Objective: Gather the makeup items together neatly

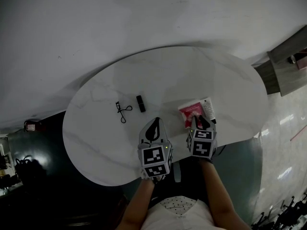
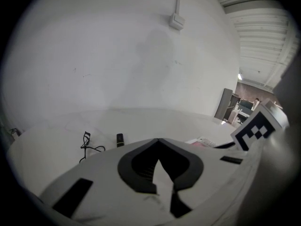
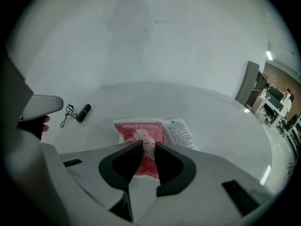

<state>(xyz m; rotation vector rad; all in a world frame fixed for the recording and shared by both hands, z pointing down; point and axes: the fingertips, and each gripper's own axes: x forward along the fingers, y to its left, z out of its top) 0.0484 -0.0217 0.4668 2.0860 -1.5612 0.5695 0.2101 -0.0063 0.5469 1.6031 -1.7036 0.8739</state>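
Lying on the counter (image 1: pixel 218 73): four makeup items in two loose pairs, set on a white, marble-veined oval top.
Left pair: a black eyelash curler (image 1: pixel 123 112) and a short black lipstick (image 1: pixel 140 103), near each other but not touching, the lipstick on the side toward the other pair.
Right pair: a pink sachet (image 3: pixel 139 131) lying flat, with a white printed tube (image 3: pixel 181 133) just beside it on its right, their long edges about parallel. Whether the two edges touch I cannot tell.
Spacing: the two pairs lie well apart, with bare counter between them.
Left gripper (image 2: pixel 158 140): its two dark pads meet at the tips and nothing sits between them. It hangs over the near part of the counter, pointing toward the lipstick and curler but short of both.
Right gripper (image 3: pixel 148 146): partly open, with a narrow gap between the pads. The lower half of the pink sachet shows through that gap, and the pads stand on either side of it above the packet's near end. No pad visibly presses on it.
Grippers together: side by side at the near edge, each with a marker cube facing up.
Person: forearms enter from the bottom of the head view, above a dotted garment.
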